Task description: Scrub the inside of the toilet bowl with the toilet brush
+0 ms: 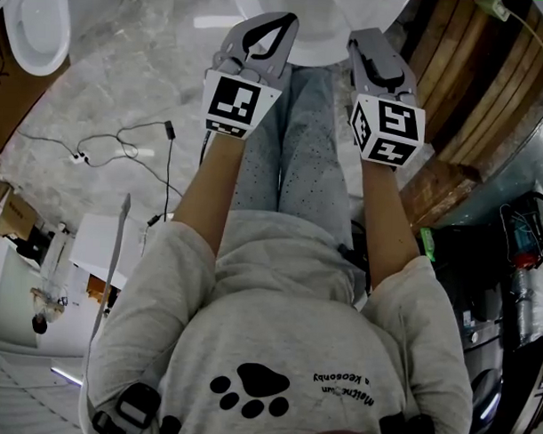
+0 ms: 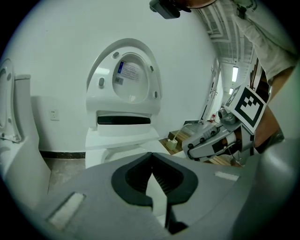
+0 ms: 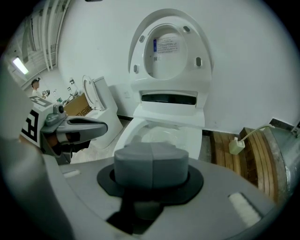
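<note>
White wall (image 2: 56, 56) with socket (image 2: 55, 114) at left, grey marbled floor (image 1: 124, 100) upper left, wooden slats (image 1: 463, 76) upper right, strip light (image 3: 20, 65) far left.

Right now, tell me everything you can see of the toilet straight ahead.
The toilet is white and glossy, ceramic by its look, set against a white wall. Its seat and lid stand raised upright; the lid's inner face carries a printed label, too small to read. A dark slot runs below the hinge. The bowl is open and no brush shows in it. Nothing is seen touching it.
</note>
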Demonstrator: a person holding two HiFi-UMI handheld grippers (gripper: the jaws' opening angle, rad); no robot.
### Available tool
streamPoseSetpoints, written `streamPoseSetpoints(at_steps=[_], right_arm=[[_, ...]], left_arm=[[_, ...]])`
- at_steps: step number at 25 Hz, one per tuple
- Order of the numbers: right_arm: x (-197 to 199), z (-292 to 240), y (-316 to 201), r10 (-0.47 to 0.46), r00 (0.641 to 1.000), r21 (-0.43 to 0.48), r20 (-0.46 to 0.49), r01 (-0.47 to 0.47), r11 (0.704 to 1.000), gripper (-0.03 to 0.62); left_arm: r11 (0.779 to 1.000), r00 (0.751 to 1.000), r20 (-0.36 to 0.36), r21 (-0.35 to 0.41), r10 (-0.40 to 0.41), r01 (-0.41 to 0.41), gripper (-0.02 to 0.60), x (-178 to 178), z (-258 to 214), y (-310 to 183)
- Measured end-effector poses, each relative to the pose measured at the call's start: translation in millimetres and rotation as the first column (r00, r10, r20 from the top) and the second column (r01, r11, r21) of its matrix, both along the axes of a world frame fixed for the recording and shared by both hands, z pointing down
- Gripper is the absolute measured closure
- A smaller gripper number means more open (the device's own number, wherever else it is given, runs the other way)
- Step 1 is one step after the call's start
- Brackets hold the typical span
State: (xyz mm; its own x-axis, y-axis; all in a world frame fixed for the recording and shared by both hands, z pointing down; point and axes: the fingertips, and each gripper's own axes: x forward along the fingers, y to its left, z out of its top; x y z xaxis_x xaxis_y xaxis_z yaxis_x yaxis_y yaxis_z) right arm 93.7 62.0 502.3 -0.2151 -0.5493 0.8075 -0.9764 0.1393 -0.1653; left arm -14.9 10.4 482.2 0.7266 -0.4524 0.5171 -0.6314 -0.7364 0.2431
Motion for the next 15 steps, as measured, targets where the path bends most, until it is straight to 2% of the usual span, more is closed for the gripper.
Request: streamPoseSetpoints(at_steps=[15], right_arm=[[-13.3,38.3,21.0,-0.047,0.999,-0.11,-0.018,0.045,0.993,0.444]], left_arm=[[0.994,0.999,0.053,-0.113,0.013,-0.007,0.588,-10.5,45.5,15.2]])
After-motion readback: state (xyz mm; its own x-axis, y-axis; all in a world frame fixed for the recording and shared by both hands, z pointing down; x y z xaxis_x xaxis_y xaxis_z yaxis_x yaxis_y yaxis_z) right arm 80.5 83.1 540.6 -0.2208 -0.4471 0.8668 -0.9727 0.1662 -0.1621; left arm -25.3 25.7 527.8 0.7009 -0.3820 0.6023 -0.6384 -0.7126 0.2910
